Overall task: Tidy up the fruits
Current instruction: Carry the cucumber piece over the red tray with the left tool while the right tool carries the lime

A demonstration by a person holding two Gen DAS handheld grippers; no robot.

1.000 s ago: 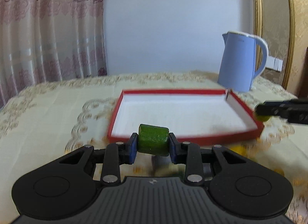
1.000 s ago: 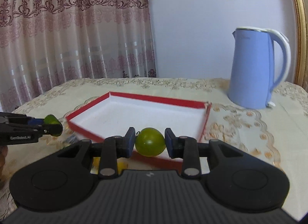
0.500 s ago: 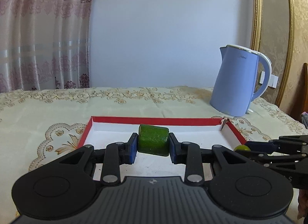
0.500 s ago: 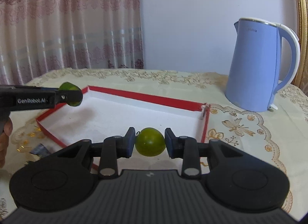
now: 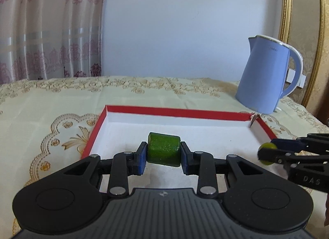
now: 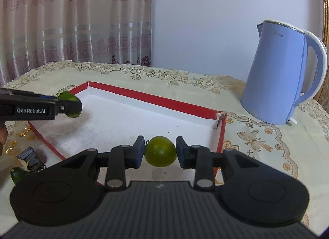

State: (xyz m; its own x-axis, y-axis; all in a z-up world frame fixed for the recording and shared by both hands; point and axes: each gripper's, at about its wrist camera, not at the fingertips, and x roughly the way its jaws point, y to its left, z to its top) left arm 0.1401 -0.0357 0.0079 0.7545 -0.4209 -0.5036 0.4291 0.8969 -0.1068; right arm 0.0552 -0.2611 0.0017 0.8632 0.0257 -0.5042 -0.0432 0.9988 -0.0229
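Left gripper (image 5: 163,155): jaws clamping a chunky green fruit piece (image 5: 163,152), cylinder-ish with flat ends, blue pads pressing on both ends; piece is hanging above the white floor of the red-rimmed tray (image 5: 176,112), toward its near-left part, not touching it; shadow is showing on the floor just beneath.

Right gripper (image 6: 160,151): jaws clamping a round green fruit (image 6: 160,151), pads touching both sides; fruit is sitting over the near-right part of the same tray, just inside the right wall, clear of the floor; tray's far-right corner is looking torn, flap sticking up.

Cross views: right gripper is entering the left camera's view from the right edge, yellow-green fruit peeking out at its tip over the tray's right rim; left gripper is entering the right camera's view from the left, its green piece poking past the jaws over the tray's left rim; both grippers are pointing into the tray from the near side, well apart from each other.

Outside the tray: a small green fruit (image 6: 18,174) and a dark crumpled wrapper-like item (image 6: 31,157) are lying on the table (image 6: 277,152) by the tray's near-left corner; floral cream tablecloth is covering the table; light-blue electric kettle (image 6: 281,74) is standing upright beyond the tray's far-right corner, apart from it; patterned curtain (image 6: 72,17) hanging behind on the left, plain wall behind the kettle.
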